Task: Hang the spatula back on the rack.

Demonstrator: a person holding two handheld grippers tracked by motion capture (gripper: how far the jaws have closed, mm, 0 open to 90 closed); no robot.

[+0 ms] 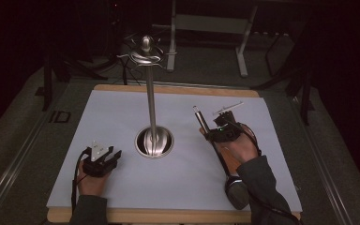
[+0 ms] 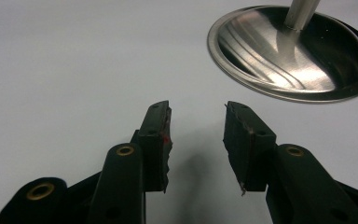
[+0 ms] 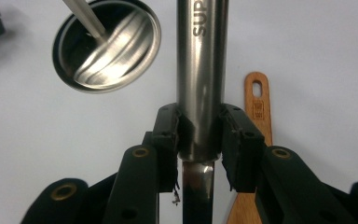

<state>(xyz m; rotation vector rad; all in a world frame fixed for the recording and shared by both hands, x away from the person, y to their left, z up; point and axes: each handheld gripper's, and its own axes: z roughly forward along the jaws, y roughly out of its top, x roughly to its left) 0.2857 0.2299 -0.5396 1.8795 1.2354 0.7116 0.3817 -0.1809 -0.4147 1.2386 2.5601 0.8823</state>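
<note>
Right gripper (image 3: 199,128) clamped on steel ladle handle (image 3: 200,70), right of utensil stand (image 1: 153,140); ladle bowl (image 1: 236,191) at near edge. Polished tube looks slippery, rigid, bowl-heavy; grip nearer bowl probably steadier. Wooden spatula (image 3: 256,105) underneath. Left gripper (image 2: 196,135) open, empty, near left.

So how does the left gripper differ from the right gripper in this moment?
The left gripper is open and holds nothing; the right gripper is shut on a steel handle. The left gripper sits low by the stand base; the right gripper is raised above a wooden utensil. Both have black fingers.
</note>
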